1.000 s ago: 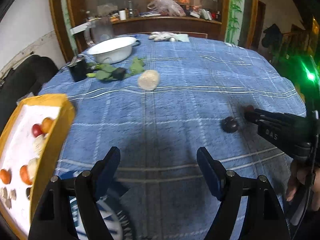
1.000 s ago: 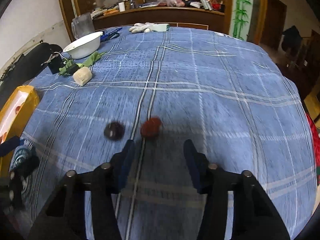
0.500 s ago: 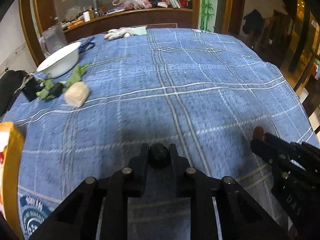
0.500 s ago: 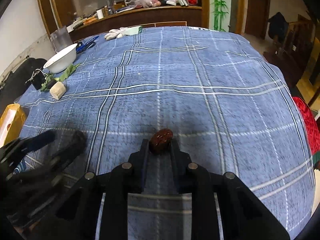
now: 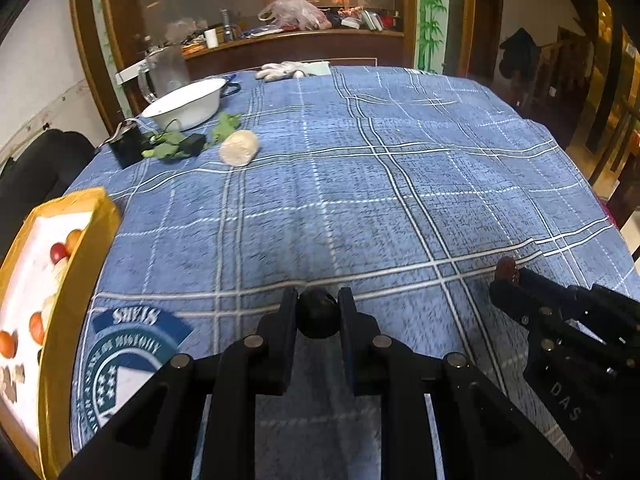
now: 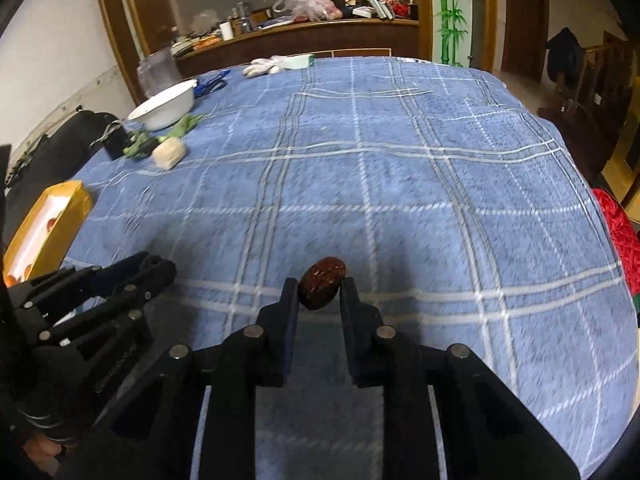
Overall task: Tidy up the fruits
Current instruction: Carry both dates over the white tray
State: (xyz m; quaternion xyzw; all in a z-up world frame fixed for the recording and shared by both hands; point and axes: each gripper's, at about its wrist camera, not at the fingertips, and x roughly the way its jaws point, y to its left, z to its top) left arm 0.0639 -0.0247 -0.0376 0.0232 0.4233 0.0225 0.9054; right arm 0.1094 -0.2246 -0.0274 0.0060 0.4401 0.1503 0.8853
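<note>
Over cloth (image 5: 400,200): L gripper (image 5: 318,312) level, pinching dark fruit (image 5: 318,314), maybe plum.

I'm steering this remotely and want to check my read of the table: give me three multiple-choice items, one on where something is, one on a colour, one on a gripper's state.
1. Where does the yellow box sit as the left wrist camera sees it?
A. at the left edge of the table
B. at the far end by the gloves
C. at the right edge

2. What colour is the fruit in the right gripper?
A. green
B. reddish-brown
C. bright yellow

3. What is the state of the left gripper?
A. open above the cloth
B. shut on nothing
C. shut on a dark round fruit

Answers:
1. A, its yellow wall lies at the left, on the blue plaid cloth.
2. B, the wrinkled fruit between the fingertips is reddish-brown.
3. C, both fingers press against the dark round fruit.
</note>
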